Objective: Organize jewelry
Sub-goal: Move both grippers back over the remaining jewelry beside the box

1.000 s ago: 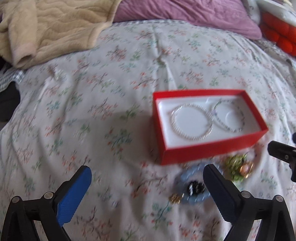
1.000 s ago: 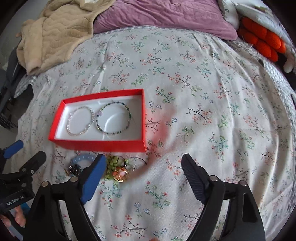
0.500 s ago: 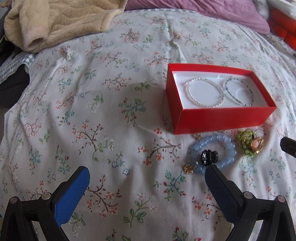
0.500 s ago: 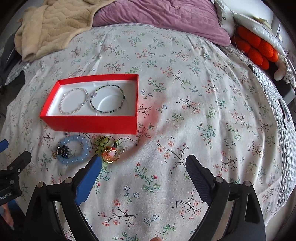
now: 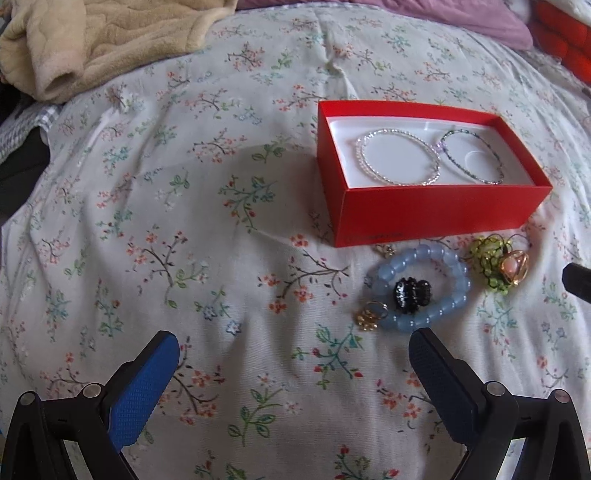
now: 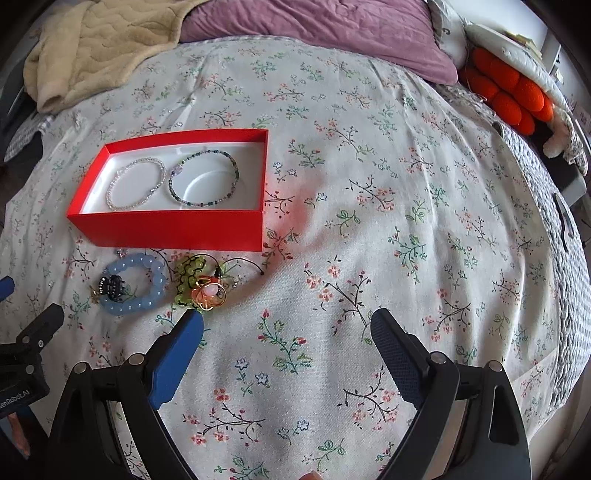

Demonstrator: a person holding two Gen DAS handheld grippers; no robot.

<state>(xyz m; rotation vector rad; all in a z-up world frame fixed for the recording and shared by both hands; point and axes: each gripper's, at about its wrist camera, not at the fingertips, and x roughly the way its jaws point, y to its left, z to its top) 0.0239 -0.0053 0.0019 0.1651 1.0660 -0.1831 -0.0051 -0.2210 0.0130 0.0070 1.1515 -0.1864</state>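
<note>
A red box (image 5: 432,214) (image 6: 166,225) with a white lining sits on the floral bedspread. Inside lie a pearl bracelet (image 5: 397,160) (image 6: 136,182) and a dark beaded bracelet (image 5: 472,157) (image 6: 205,177). In front of the box lie a pale blue bead bracelet (image 5: 443,262) (image 6: 147,269), a black hair clip (image 5: 412,291) (image 6: 110,285), a small gold ring (image 5: 369,316), a green beaded piece (image 5: 485,258) (image 6: 188,271) and a gold wire ring with a pink stone (image 5: 514,267) (image 6: 208,293). My left gripper (image 5: 293,365) is open, below and left of the jewelry. My right gripper (image 6: 286,339) is open, just right of the pink-stone ring.
A beige blanket (image 5: 110,37) (image 6: 96,48) lies at the far left, a purple pillow (image 6: 314,33) at the head of the bed. An orange and white plush (image 6: 513,88) sits far right. The bed's edge drops off at the right (image 6: 561,258).
Both grippers have pulled back and up from the bed, so the box and loose jewelry now sit farther ahead. Nothing was taken hold of; both stay open.
</note>
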